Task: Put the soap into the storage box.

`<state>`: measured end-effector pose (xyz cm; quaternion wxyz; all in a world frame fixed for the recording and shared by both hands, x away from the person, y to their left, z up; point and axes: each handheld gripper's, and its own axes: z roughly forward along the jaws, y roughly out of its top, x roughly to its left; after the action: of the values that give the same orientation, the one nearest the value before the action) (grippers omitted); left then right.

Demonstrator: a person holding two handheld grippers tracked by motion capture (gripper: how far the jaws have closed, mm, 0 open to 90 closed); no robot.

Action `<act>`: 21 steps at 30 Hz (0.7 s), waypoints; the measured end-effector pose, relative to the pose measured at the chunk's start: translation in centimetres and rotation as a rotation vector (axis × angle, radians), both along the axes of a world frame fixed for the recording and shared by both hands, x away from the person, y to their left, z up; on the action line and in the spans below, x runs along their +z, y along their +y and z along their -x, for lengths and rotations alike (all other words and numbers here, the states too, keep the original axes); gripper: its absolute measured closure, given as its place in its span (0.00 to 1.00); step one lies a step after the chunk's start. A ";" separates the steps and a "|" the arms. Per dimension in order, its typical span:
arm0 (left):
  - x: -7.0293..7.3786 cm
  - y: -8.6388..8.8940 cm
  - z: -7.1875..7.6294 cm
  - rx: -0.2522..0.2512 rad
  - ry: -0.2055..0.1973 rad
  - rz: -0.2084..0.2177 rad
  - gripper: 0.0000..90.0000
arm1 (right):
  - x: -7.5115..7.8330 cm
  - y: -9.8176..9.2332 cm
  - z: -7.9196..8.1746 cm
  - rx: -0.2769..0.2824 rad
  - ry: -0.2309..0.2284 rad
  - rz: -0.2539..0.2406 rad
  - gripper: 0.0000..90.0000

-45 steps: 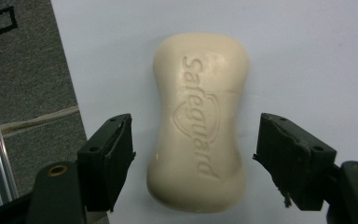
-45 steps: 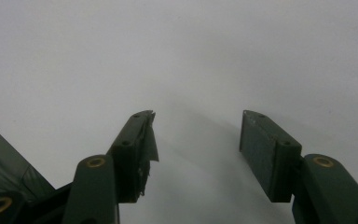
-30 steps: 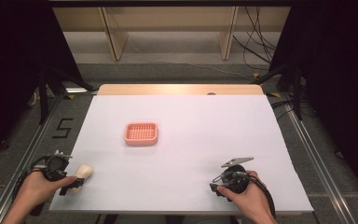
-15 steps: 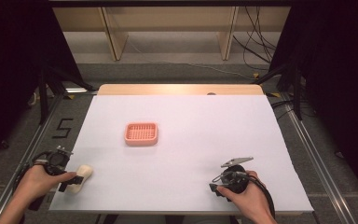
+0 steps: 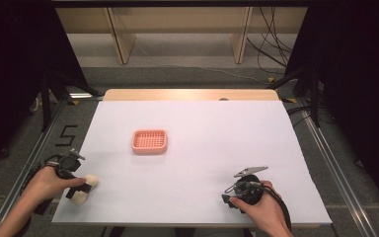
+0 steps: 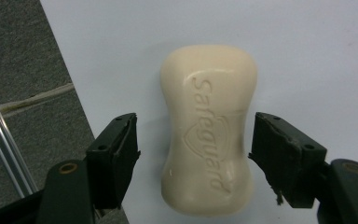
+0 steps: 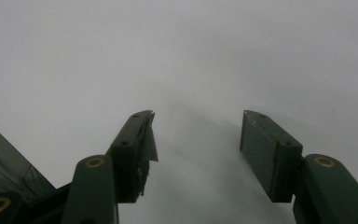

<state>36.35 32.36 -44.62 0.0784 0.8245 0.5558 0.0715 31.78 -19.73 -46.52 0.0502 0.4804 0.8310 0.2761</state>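
With jaws closing but pads still clear of the cream moulded soap bar [image 6: 208, 130], left gripper [image 6: 193, 140] risks squeezing it out; right gripper [image 7: 196, 149] sits spread, empty.

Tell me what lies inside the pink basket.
The pink basket shows just its own gridded floor, nothing in it. The tabletop beneath is covered.

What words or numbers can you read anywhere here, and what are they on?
"Safeguard": embossed along the cream soap bar, with a shield emblem beneath the lettering.
"5": a black numeral on the grey floor left of the table.
Nothing else readable; the pink basket carries no text.
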 end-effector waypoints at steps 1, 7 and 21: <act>-0.1 -0.5 0.0 0.050 0.021 0.025 0.35 | 0.0 0.0 0.0 0.000 -0.003 0.006 0.49; -0.3 -1.0 -0.6 0.027 0.064 -0.007 0.36 | -0.1 0.1 0.0 -0.002 0.005 0.005 0.49; -1.0 -1.4 -1.3 0.006 0.133 -0.043 0.42 | -0.1 0.0 0.0 0.008 0.005 0.003 0.49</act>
<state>37.65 31.00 -45.65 0.0236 0.8271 0.5608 0.0287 31.76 -19.69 -46.60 0.0476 0.4778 0.8333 0.2738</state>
